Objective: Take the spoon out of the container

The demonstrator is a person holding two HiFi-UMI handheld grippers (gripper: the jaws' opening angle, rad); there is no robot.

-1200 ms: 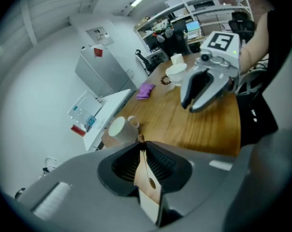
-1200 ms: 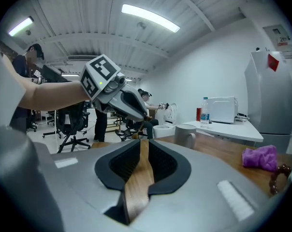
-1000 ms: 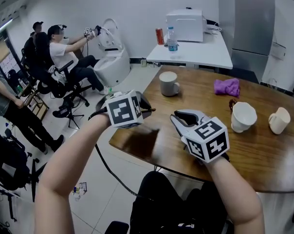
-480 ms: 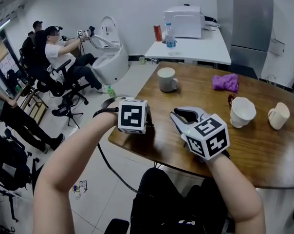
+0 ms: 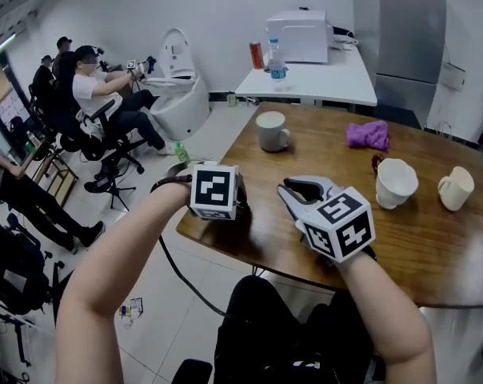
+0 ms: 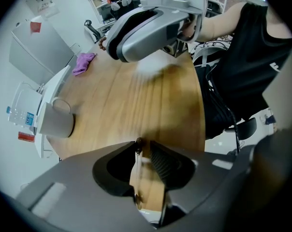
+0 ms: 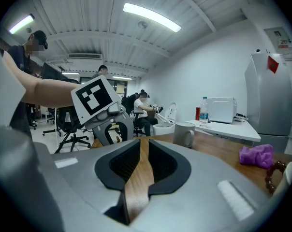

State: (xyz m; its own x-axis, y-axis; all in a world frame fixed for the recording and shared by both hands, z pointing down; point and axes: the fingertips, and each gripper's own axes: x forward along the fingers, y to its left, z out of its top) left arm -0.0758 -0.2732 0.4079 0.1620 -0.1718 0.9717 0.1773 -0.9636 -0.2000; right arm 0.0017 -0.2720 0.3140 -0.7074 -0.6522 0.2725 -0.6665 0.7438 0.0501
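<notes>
No spoon shows in any view. A white cup [image 5: 396, 184] and a cream mug [image 5: 453, 189] stand at the right of the wooden table [image 5: 433, 254], and a grey mug [image 5: 271, 130] at the far left. My left gripper [image 5: 240, 202] hovers over the table's near left edge. Its jaws are opening, with only bare wood between them [image 6: 142, 146]. Just right of it, my right gripper [image 5: 283, 187] points at the grey mug [image 7: 187, 133]. Its jaws [image 7: 143, 144] stand a narrow gap apart with nothing in them.
A purple cloth [image 5: 368, 134] and a brown bead string [image 5: 377, 164] lie behind the white cup. Beyond the table stands a white desk [image 5: 329, 86] with a printer, bottle and can. Several people sit on office chairs [image 5: 97, 126] at the left.
My left gripper has shifted a little right and down toward the table edge, and its marker cube has turned to face me. The right gripper has hardly moved.
</notes>
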